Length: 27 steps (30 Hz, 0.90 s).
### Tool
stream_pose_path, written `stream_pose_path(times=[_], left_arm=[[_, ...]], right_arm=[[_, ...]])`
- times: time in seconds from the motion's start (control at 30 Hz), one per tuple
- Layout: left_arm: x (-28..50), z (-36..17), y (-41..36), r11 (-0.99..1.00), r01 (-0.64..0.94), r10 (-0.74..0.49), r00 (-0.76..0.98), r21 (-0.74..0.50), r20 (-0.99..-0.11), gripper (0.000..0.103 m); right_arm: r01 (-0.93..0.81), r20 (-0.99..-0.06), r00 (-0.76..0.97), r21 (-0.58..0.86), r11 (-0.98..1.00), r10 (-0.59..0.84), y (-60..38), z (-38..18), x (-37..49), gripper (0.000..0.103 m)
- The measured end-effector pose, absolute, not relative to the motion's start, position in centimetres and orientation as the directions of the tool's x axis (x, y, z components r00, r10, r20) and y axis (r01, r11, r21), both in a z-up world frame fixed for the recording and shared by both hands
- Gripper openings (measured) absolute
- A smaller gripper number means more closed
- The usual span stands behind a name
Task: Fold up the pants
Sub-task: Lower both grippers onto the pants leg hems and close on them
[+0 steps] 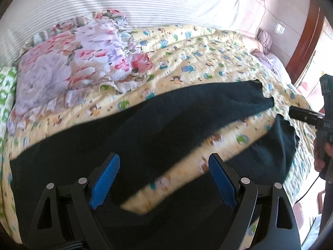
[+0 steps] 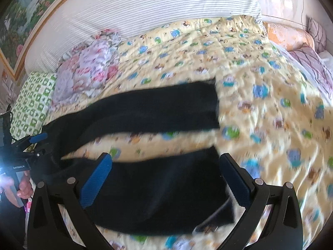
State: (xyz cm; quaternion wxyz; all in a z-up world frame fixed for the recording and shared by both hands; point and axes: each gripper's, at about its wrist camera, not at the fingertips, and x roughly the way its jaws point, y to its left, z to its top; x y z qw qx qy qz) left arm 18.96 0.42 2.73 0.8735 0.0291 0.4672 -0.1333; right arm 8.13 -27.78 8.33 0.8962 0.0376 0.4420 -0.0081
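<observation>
While dark knit pants (image 1: 166,112) lie spread flat, legs apart, on the yellow cartoon-print quilted bed (image 1: 208,48), both left tongs (image 1: 164,179) and right tongs (image 2: 166,181) hover apart, empty; folding not begun; next: pinch waist and hem.

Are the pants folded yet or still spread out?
Spread out. The dark pants lie flat on the yellow quilt, both legs apart with quilt showing between them.
</observation>
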Motion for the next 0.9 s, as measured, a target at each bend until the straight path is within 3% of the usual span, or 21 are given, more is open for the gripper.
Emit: stream_pose_path(times=[0.13,0.4,0.63,0.77,0.87,0.9], left_arm=[[22.8,2.4,0.2,0.95,0.305,-0.225,0.496,-0.074,-0.839,0.088],[28.9,0.5,-1.1,0.874,0.463,-0.343,0.381,-0.144,-0.859,0.088],[33.4,-1.9,-2.4,0.858,0.482,-0.358,0.315,-0.177,-0.879,0.088],[35.3,-3.1,-3.1,0.849,0.485,-0.373,0.271,-0.209,-0.887,0.088],[36.1,-4.0,-4.1,0.835,0.5,-0.382,0.229,-0.228,-0.895,0.081],[36.1,-4.4,-4.5,0.826,0.515,-0.381,0.214,-0.228,-0.899,0.07]], right_arm=[[0.058,-0.791,0.612,0.071,0.996,0.021,-29.3,9.0,10.7,0.102],[0.095,-0.814,0.581,0.08,0.992,0.01,-32.6,8.7,16.2,0.088],[0.112,-0.835,0.551,0.057,0.992,-0.014,-34.4,7.4,18.6,0.087],[0.116,-0.848,0.53,0.075,0.99,0.002,-35.0,6.5,19.8,0.08],[0.115,-0.856,0.516,0.09,0.989,0.018,-35.3,5.7,20.5,0.072],[0.116,-0.858,0.513,0.088,0.989,0.017,-35.4,5.5,20.7,0.069]])
